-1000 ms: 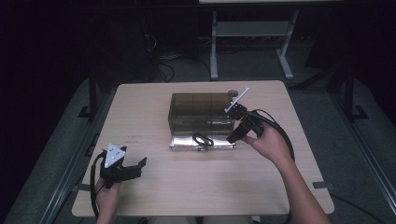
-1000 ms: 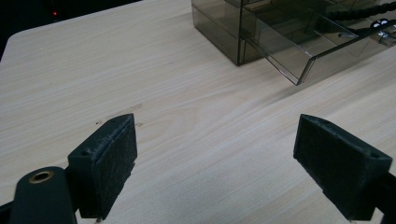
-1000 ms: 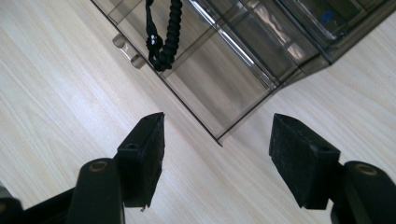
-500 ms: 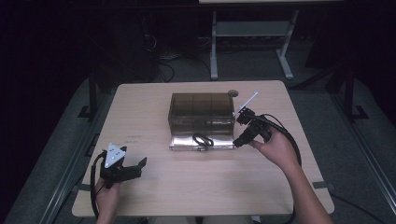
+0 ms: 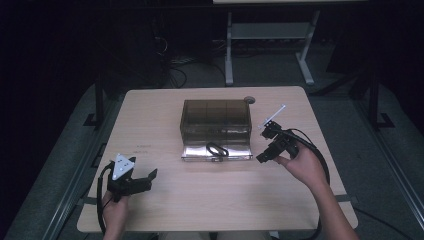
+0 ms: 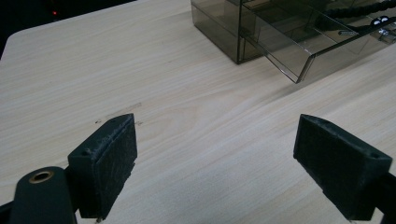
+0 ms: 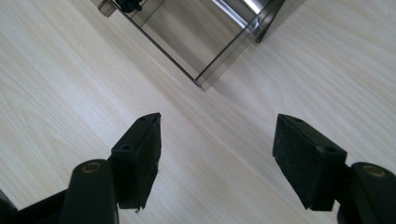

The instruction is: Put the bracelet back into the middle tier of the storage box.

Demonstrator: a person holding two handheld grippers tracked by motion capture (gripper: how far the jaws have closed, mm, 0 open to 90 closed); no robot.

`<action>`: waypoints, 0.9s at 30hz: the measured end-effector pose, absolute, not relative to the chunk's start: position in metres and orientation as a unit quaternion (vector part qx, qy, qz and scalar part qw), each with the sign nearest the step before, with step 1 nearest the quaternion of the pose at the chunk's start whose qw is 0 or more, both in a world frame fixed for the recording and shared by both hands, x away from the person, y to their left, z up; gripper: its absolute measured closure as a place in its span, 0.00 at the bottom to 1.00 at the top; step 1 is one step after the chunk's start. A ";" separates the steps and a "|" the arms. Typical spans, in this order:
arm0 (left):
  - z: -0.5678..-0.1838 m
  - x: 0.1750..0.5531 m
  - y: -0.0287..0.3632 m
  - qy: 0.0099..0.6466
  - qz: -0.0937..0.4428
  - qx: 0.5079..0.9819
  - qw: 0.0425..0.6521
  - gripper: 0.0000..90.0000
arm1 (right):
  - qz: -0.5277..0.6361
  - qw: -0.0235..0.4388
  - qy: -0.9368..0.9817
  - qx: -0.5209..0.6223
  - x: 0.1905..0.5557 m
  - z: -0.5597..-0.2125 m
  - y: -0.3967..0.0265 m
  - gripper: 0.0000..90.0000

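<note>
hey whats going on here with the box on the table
A person sits at a wooden table with a two-jaw gripper in each hand. A smoky clear plastic drawer box stands mid-table with its drawer pulled out, a small black item lying inside. The right gripper hovers just right of the drawer's front corner; its jaws have just been opening, with nothing between them. The left gripper waits open near the table's left front, holding nothing.

High view looks down on the table from above; both gripper views sit low, sharing the drawer box.
</note>
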State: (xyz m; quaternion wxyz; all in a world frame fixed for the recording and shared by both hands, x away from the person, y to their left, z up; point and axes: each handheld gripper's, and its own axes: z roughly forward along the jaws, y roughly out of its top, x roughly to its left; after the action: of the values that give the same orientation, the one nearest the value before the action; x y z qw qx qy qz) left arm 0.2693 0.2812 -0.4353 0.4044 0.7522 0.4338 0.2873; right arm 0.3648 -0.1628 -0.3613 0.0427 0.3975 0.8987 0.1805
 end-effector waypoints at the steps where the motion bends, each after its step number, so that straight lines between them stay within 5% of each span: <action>1: -0.435 0.269 0.281 0.434 0.287 0.752 0.405 0.15 | 0.181 0.042 0.899 0.397 0.364 -0.362 -0.164 0.36; 27: -0.436 0.269 0.281 0.433 0.287 0.754 0.403 0.15 | 0.189 0.038 0.880 0.434 0.339 -0.393 -0.207 0.34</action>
State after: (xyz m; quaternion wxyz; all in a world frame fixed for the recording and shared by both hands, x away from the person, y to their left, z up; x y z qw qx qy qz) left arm 0.2690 0.2809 -0.4362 0.4028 0.7536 0.4329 0.2872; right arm 0.3391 -0.2072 -0.3927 0.0381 0.4343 0.8798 0.1892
